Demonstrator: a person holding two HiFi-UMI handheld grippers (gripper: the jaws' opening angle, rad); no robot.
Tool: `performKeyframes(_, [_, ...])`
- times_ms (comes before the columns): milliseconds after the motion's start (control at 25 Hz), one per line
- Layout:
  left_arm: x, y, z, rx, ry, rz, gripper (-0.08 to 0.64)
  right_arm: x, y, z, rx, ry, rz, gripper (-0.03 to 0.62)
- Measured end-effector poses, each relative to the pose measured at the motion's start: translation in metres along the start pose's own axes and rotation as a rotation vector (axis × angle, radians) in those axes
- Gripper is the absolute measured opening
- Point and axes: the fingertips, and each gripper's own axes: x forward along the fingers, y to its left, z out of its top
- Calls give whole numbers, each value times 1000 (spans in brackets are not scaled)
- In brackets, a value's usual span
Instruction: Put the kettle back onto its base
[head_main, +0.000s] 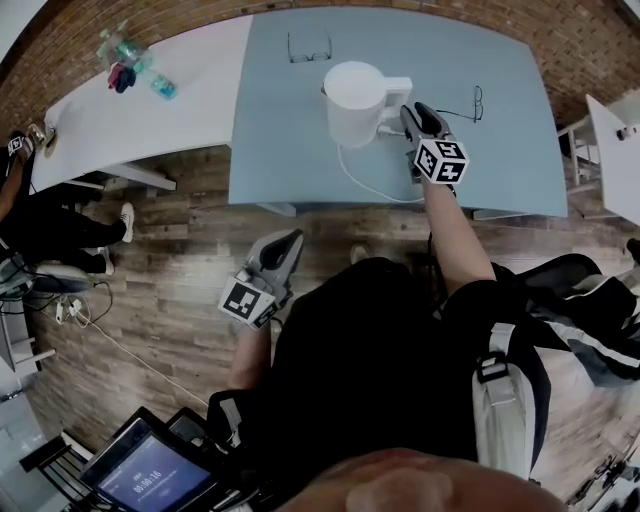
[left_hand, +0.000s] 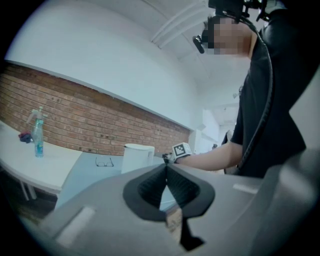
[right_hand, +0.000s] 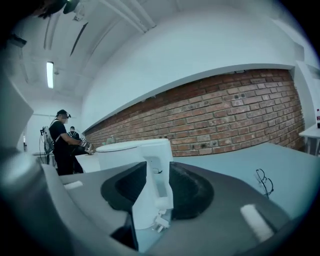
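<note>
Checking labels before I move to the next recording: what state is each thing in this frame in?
kettle: upright on the table, lid down, handle between the right jaws
right gripper: shut on the kettle
left gripper: shut, empty, away from the table
spray bottle: upright
glasses: lying on the table

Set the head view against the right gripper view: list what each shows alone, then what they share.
Head view only: the left gripper held low over the wood floor, a bottle on the white table, and a white cord trailing across the tabletop.
Right gripper view only: the handle pinched between the pads, a ceiling lamp, and a person standing far off.
Both: the right gripper, the white kettle, the blue table and the glasses.
</note>
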Motion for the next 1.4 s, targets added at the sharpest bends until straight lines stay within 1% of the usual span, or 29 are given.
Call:
performKeyframes(160, [-9, -2, 3, 11, -5, -8, 1, -26, 31, 8, -68, -34, 62, 87])
performKeyframes(280, [-19, -3, -2, 17, -4, -11, 1, -50, 55, 12, -114, -62, 108, 64])
performKeyframes(360, [-27, -4, -7, 19, -8, -20, 0, -67, 70, 15, -112, -83, 134, 10])
performKeyframes(400, [-31, -5, -10, 22, -8, -25, 2, -76, 78, 16, -104, -94, 145, 3])
performKeyframes(520, [-45, -8, -15, 23, -7, -34, 1, -100, 103, 17, -88, -114, 175, 3])
performKeyframes(720, [-66, -14, -23, 21, -9, -48, 2, -132, 146, 11, -102, -125, 224, 3])
performKeyframes(840, [-80, -27, -24, 17, -10, -66, 1, -157, 171, 9, -108, -127, 251, 3])
performKeyframes(960, [-95, -44, -18, 1, -35, -85, 2, -181, 196, 1, -116, -117, 282, 3])
performKeyframes(1040, [-108, -56, -22, -5, -42, -91, 1, -198, 211, -2, -119, -115, 296, 3])
performKeyframes(1120, [-124, -66, -35, 2, -12, -92, 0, -217, 226, -2, -139, -122, 309, 3])
performKeyframes(1200, [-136, -76, -41, 3, -2, -99, 1, -233, 240, -3, -170, -126, 327, 3])
performKeyframes(1280, [-143, -86, -41, 2, -10, -114, 1, -247, 255, -6, -195, -120, 348, 3])
performKeyframes(1400, [-148, -99, -32, -9, -45, -139, 0, -263, 275, -12, -216, -109, 378, 3])
